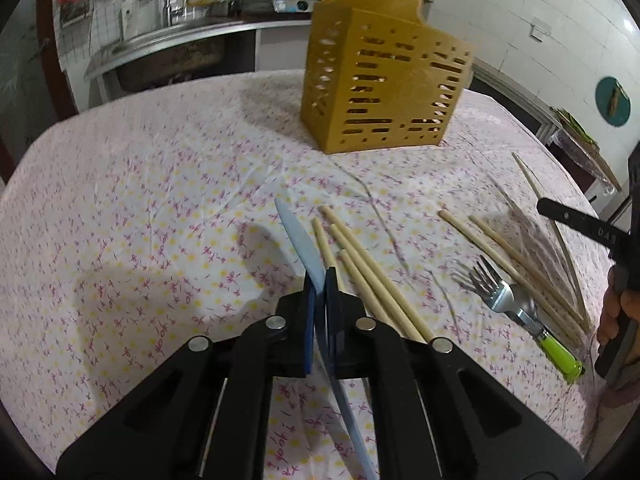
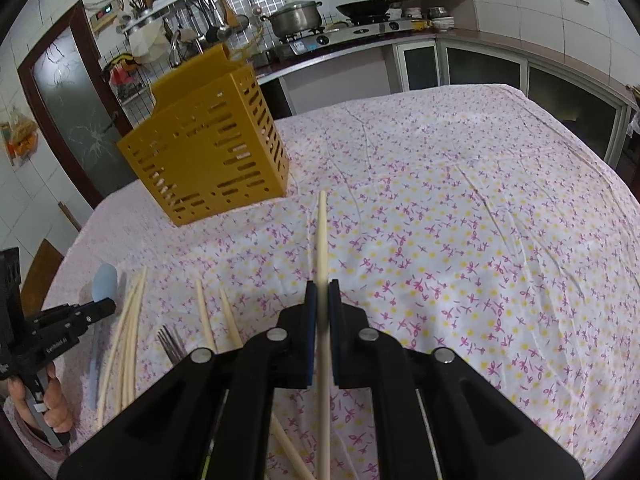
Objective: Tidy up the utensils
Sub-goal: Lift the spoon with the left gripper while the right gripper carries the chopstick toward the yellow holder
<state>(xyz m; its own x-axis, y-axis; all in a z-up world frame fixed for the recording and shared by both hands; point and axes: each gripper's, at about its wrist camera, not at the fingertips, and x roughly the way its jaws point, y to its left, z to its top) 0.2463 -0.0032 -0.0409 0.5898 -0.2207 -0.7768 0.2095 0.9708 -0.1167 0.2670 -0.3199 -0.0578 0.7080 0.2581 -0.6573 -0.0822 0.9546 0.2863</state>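
Two pairs of tongs are each carrying a utensil: the left tongs (image 1: 320, 280) are clamping a pale blue knife (image 1: 298, 246), the right tongs (image 2: 322, 292) are pinching one chopstick (image 2: 322, 240). Both are hanging near the yellow slotted holder (image 2: 208, 140) standing far back on the surface (image 2: 460, 200). Tipping each piece upright over the holder's open top before releasing looks wisest, because loose chopsticks (image 1: 372, 276) and a fork (image 1: 500, 292) are still waiting.
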